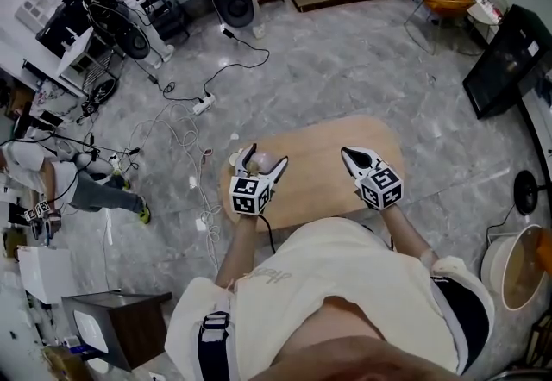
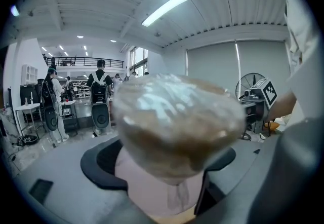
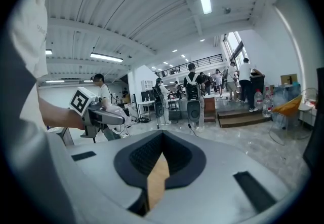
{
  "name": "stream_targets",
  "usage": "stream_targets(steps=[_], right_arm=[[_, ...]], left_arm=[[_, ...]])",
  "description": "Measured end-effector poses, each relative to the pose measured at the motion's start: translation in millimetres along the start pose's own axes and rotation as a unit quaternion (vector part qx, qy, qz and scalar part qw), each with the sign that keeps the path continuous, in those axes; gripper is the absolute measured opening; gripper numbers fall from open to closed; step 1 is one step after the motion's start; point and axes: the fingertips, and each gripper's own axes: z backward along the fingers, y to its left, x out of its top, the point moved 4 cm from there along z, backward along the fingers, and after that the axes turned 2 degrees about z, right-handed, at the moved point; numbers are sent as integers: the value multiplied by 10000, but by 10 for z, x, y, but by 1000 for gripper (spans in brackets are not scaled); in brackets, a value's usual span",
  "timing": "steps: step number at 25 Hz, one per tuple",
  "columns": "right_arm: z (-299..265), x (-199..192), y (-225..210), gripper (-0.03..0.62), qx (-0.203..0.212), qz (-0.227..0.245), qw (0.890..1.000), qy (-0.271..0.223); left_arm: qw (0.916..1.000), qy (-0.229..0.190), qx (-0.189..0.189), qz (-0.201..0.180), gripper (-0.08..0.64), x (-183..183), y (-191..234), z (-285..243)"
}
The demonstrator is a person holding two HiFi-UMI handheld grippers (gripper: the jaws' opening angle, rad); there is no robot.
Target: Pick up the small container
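Over the left edge of the table [image 1: 321, 165], the left gripper [image 1: 266, 158] pinches the small container [image 2: 177, 121] by its pale pink body, jaws spread wide around it, apparently clear of the wood. It looks light, thin-walled and easily crushed, its glossy domed top probably slippery, so a gentle hold low on the body suits it. Toward the right edge, the right gripper [image 1: 355, 155] hangs empty, jaws pressed together.

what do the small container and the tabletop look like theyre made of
Small container: probably plastic. It has a matte pale pink body under a glossy, cloudy see-through top that shows bright highlights, and something brownish shows through it. Tabletop: looks like light wood or wood laminate, tan and smooth with a low sheen. Any grain is too small to confirm.
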Motion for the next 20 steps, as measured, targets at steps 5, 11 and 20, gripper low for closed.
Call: stream_targets(steps=[5,11,20], right_arm=[[111,95,-9,0,-68,5,9999,-152],[242,367,-27,0,-111,138,9992,-372],[311,953,42,0,-29,453,9953,-861]], left_arm=[[10000,-42,-16,-35,422,22,-73,55],[9997,-182,22,-146,422,230,-67,145],[9983,-559,130,-106,422,714,-40,338]])
